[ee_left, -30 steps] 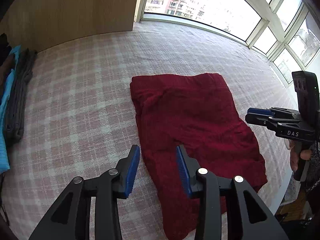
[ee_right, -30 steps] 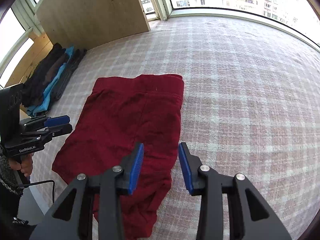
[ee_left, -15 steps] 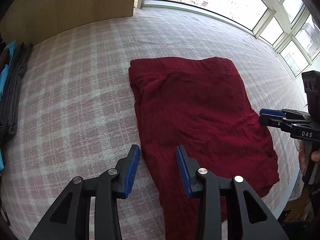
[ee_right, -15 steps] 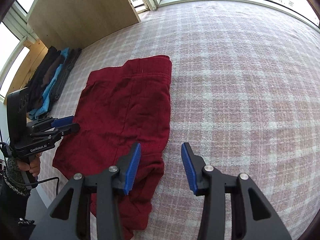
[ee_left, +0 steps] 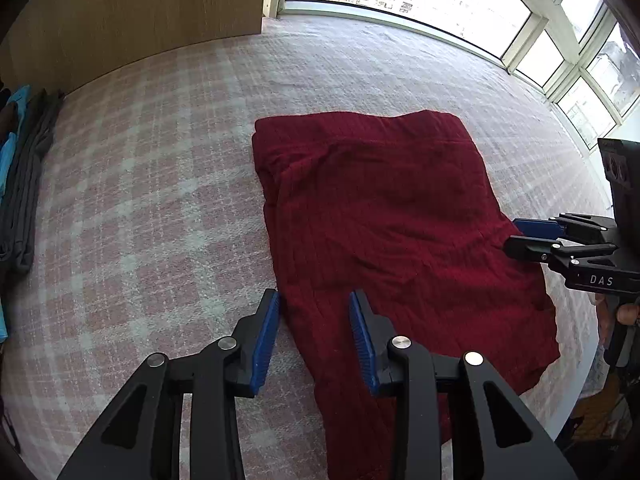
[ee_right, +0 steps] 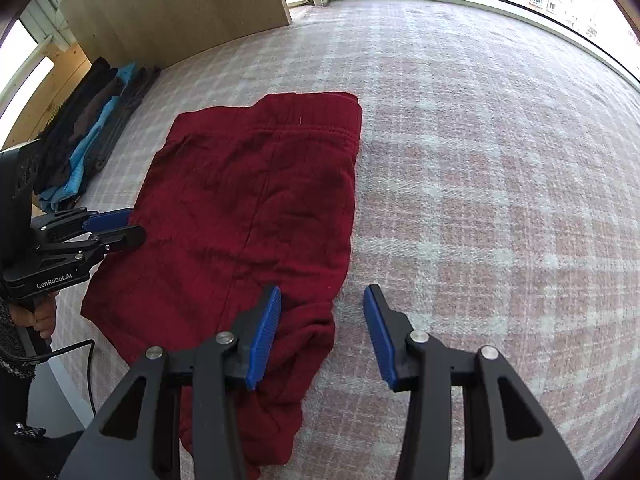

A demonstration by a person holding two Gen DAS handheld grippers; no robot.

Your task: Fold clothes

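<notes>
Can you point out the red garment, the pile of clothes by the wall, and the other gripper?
dark red knitted garment (ee_left: 380, 216), left wrist view, middle of cloth.
stack of dark and blue folded clothes (ee_right: 86, 140), right wrist view, blue layer.
right gripper (ee_left: 520, 236), left wrist view, between its fingers.

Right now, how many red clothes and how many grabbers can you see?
Red garment: 1
Grippers, left gripper and right gripper, both open: 2
Total: 3
The dark and blue folded pile by the wooden wall is too bunched to count.

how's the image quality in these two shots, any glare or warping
Left wrist view: windows blown out white, fisheye bends the wooden panel; red garment sharp. Right wrist view: the same bowing, dark vignette corners, plaid cover evenly daylit.
</notes>
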